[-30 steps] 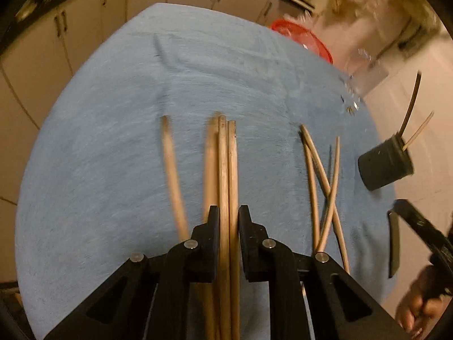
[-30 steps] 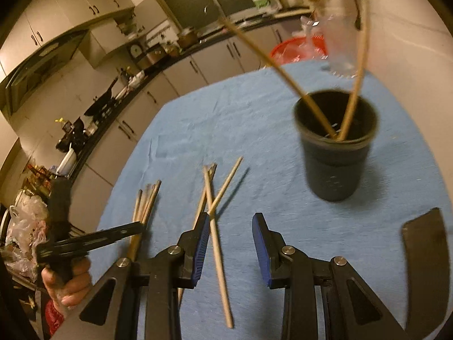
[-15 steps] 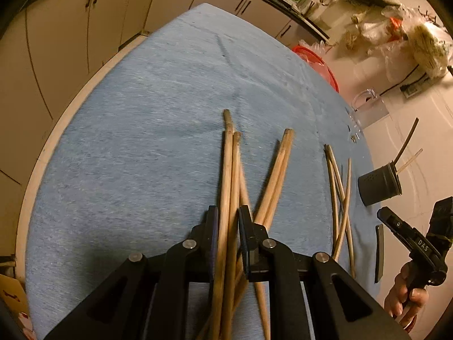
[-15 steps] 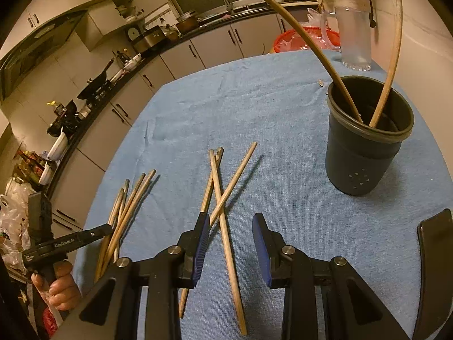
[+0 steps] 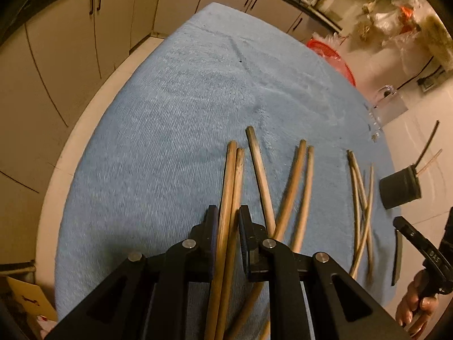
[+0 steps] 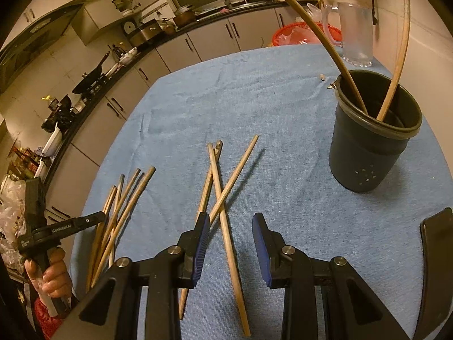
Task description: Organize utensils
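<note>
Chopsticks are what this job turns on, and a pair of wooden chopsticks [image 5: 230,198] is clamped between the blades of the left tongs [image 5: 228,221], pointing away over the blue cloth [image 5: 175,119] that covers the desk. The right tongs [image 6: 230,240] stand apart and empty, low over a crossed bundle of thinner chopsticks [image 6: 219,187], one stick running between the two blades without being pinched. Three more loose sticks [image 5: 283,187] lie just right of the held pair and partly under the left tool, so that pair should be lifted straight up before swinging sideways, or the loose ones may be dragged along. The grip sits well back from the far tips, which means the long front ends could sag or scissor; holding them steeply tip-down would probably help. The likely goal is the dark cup [image 6: 373,138] at the far right, already holding two curved utensils [image 6: 393,56], so I would aim for the free gap in its mouth.
</note>
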